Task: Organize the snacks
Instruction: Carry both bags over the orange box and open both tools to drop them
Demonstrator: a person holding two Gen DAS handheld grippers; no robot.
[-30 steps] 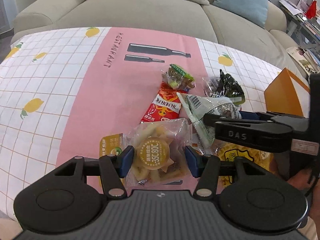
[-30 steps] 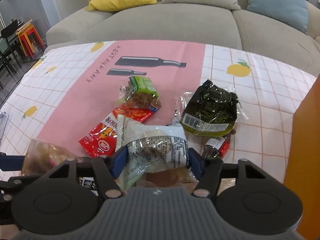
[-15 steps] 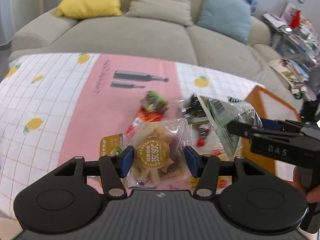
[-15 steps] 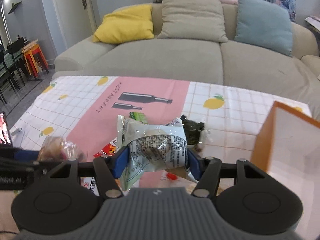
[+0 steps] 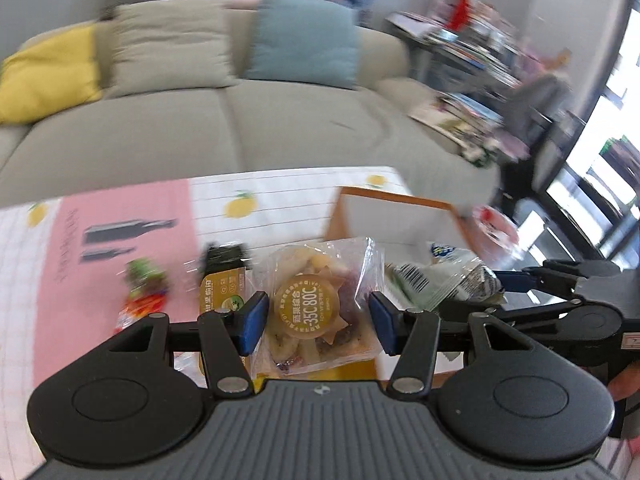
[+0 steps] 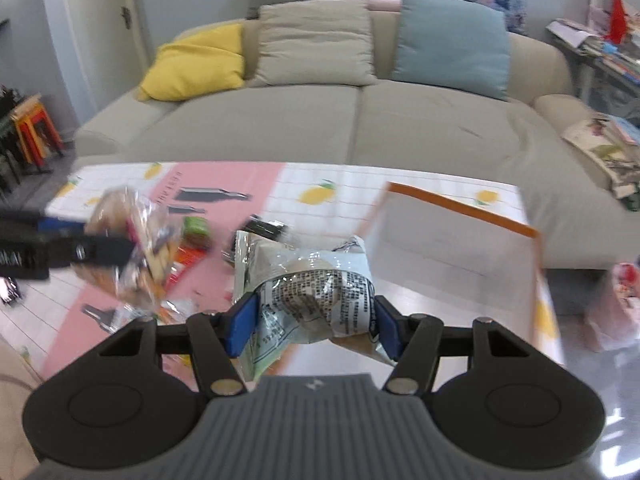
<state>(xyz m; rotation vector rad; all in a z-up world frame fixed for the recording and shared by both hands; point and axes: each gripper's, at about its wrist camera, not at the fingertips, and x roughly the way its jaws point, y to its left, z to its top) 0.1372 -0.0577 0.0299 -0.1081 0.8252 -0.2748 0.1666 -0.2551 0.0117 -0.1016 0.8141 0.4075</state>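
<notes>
My left gripper is shut on a clear bag of dried fruit chips with a round gold label, held above the table. My right gripper is shut on a crumpled white packet with black print, also lifted. In the left wrist view the right gripper holds the white packet just to the right. In the right wrist view the left gripper carries the clear bag at the left. An open orange box with a white inside stands just beyond both packets.
On the pink and white lemon tablecloth lie a green-topped packet, a red packet, a dark packet and a gold packet. A grey sofa runs behind the table. Shelves of books stand at the far right.
Both grippers have lifted their packets off the table and swung right, so the orange box now sits right behind them. The snack pile has dropped to the left. Neither grip has altered.
</notes>
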